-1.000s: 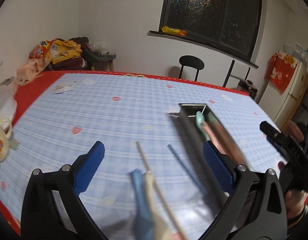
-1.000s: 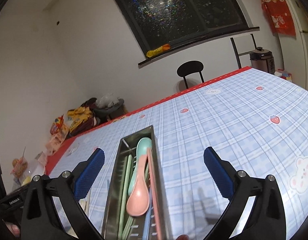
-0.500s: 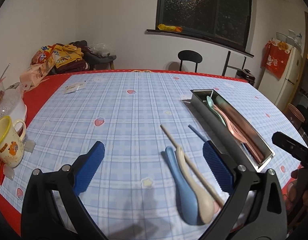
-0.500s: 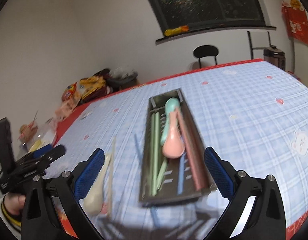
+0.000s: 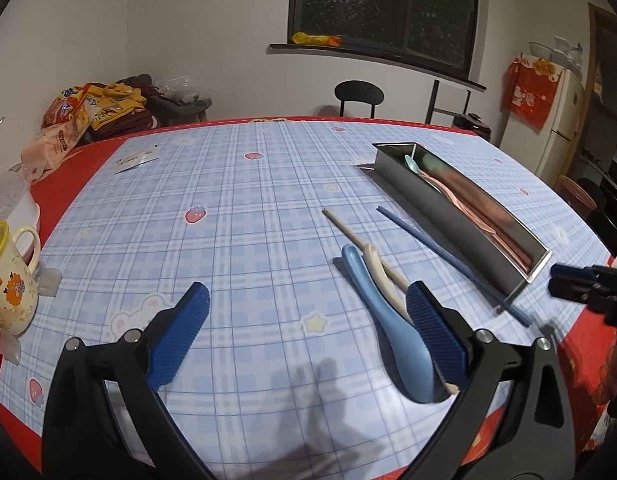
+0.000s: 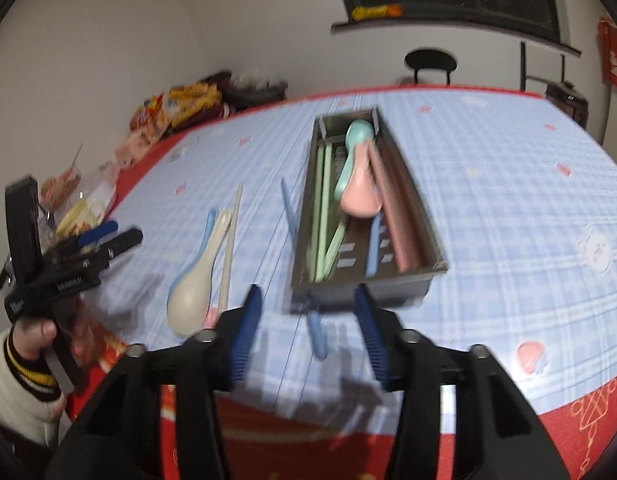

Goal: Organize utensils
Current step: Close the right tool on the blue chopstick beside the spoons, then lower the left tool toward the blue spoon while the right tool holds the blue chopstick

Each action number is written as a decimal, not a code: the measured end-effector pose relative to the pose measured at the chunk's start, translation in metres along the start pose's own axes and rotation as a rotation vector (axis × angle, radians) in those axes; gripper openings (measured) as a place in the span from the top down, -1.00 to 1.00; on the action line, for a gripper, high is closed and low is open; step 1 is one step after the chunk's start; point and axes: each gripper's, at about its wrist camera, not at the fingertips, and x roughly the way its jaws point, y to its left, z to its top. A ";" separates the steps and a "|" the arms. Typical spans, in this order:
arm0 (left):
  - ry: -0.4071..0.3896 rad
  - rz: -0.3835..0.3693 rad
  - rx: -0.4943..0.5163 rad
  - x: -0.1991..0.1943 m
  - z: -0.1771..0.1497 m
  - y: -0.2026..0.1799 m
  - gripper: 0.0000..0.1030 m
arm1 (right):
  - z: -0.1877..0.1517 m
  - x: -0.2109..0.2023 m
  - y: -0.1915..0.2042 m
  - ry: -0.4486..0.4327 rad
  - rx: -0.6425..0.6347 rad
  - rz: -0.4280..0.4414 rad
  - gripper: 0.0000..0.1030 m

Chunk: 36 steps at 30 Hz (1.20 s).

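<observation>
Right gripper (image 6: 308, 312) jaws just narrowed, blue chopstick (image 6: 314, 330) between them near the table's (image 6: 508, 208) front edge; contact unclear, blurred. Left gripper (image 5: 308, 312) wide, empty, beside blue spoon (image 5: 388, 320).

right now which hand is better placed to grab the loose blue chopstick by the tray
Right. The right gripper, jaws just narrowed, points at the blue chopstick's near end with nothing gripped. The left gripper stands open nearer the blue spoon, off to the side of the metal tray.

Both wrist views look downward—sharing the tray (image 5: 460, 216).
</observation>
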 end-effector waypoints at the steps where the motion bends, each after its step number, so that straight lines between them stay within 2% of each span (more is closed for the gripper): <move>1: -0.004 -0.001 0.003 -0.001 -0.001 0.001 -0.89 | -0.003 0.005 0.002 0.025 -0.005 -0.001 0.33; 3: -0.010 -0.010 -0.001 -0.002 -0.002 0.003 -0.88 | -0.006 0.012 0.005 0.062 -0.006 -0.005 0.56; 11: 0.000 -0.039 -0.005 -0.001 -0.004 0.009 -0.87 | -0.009 0.033 0.010 0.137 -0.021 -0.032 0.60; 14: 0.001 -0.042 -0.016 -0.001 -0.005 0.012 -0.86 | -0.010 0.041 0.020 0.164 -0.050 -0.022 0.78; 17: 0.007 -0.047 -0.028 0.001 -0.006 0.015 -0.80 | -0.010 0.045 0.031 0.171 -0.100 -0.012 0.82; 18: 0.013 -0.052 -0.031 0.001 -0.006 0.016 -0.76 | -0.010 0.045 0.034 0.173 -0.107 -0.006 0.83; 20: 0.033 -0.072 -0.036 0.004 -0.007 0.017 -0.39 | -0.011 0.047 0.042 0.177 -0.136 0.006 0.84; 23: 0.053 -0.096 -0.052 0.008 -0.009 0.020 -0.28 | -0.014 0.048 0.054 0.186 -0.177 0.027 0.85; 31: 0.066 -0.117 -0.050 0.009 -0.010 0.019 -0.23 | -0.016 0.051 0.075 0.220 -0.204 0.081 0.83; 36: 0.074 -0.130 -0.053 0.010 -0.011 0.018 -0.23 | -0.009 0.058 0.077 0.223 -0.210 0.060 0.82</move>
